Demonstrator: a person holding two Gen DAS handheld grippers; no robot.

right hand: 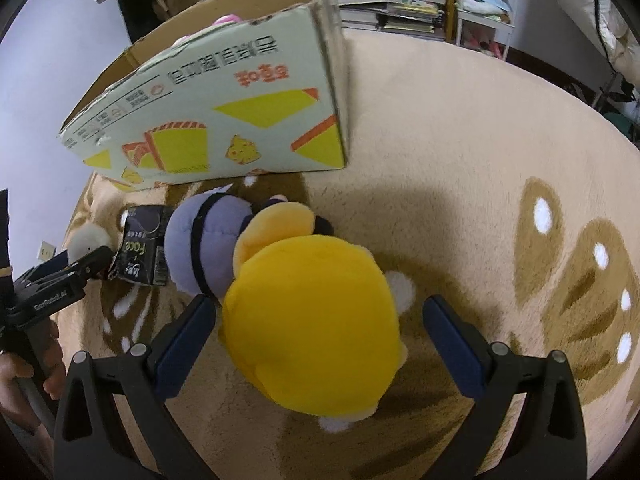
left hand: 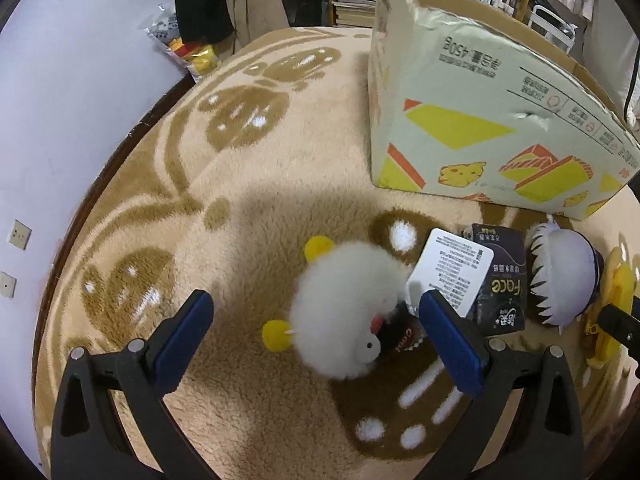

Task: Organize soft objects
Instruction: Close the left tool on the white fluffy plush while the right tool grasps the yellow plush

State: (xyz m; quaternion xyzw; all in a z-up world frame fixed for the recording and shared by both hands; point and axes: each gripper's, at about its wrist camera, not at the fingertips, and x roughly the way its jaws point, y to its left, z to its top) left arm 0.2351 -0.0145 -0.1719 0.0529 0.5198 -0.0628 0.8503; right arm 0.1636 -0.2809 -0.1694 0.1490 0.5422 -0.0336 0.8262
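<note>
- In the left wrist view, the left gripper (left hand: pixel 316 344) was seen at the bottom of the frame with its jaws wide apart and nothing held.
- A white fluffy toy (left hand: pixel 348 310) with yellow round bits was found between the two blue pads, low in the middle, lying on the rug (left hand: pixel 248 168); the right pad looked very close to it, but a touch could not be told.
- A white card (left hand: pixel 450 270) and a black packet (left hand: pixel 502 280) were seen just right of the fluffy toy, and a spiky-haired doll (left hand: pixel 560 274) lay further right.
- In the right wrist view, the right gripper (right hand: pixel 320 350) was seen at the bottom with its jaws wide apart around a big yellow plush toy (right hand: pixel 312 320), not squeezed on it.
- The left pad was seen right against the yellow plush toy, and a gap was left at the right pad.
- A cardboard box (right hand: pixel 224 116) was seen behind the toys, in the upper left of that frame, standing open on the rug.
- Shelves with books (right hand: pixel 392 8) were seen far back, at the top.
</note>
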